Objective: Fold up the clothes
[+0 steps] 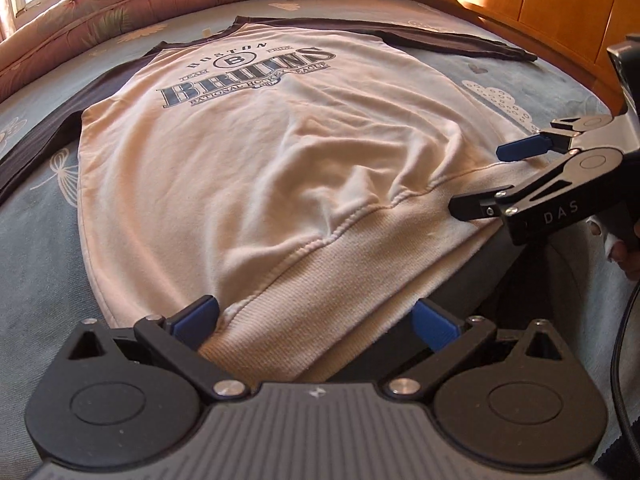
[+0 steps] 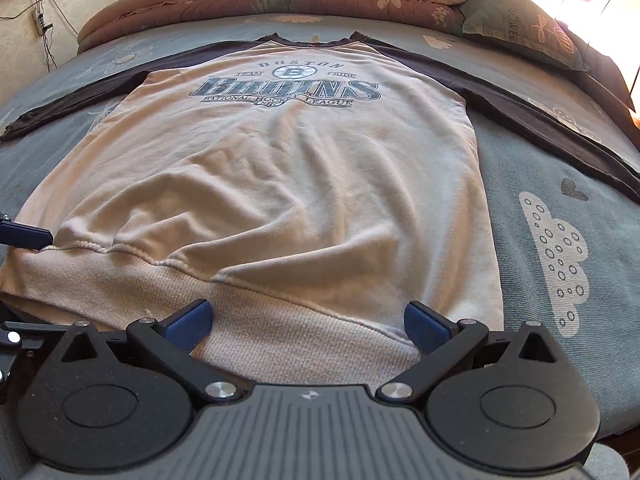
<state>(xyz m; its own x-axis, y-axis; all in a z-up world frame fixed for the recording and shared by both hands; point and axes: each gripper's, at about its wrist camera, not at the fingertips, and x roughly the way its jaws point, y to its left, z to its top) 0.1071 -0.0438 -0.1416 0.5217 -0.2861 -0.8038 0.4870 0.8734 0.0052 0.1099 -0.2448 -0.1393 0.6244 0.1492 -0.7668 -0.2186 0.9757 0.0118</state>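
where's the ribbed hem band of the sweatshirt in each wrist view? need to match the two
Left wrist: ribbed hem band runs diagonally from bottom centre up to the right, between the open left gripper fingers.
Right wrist: hem band spans lower frame, left edge to right of centre, between the open right gripper fingers.
Shared landmark: BRUINS print.
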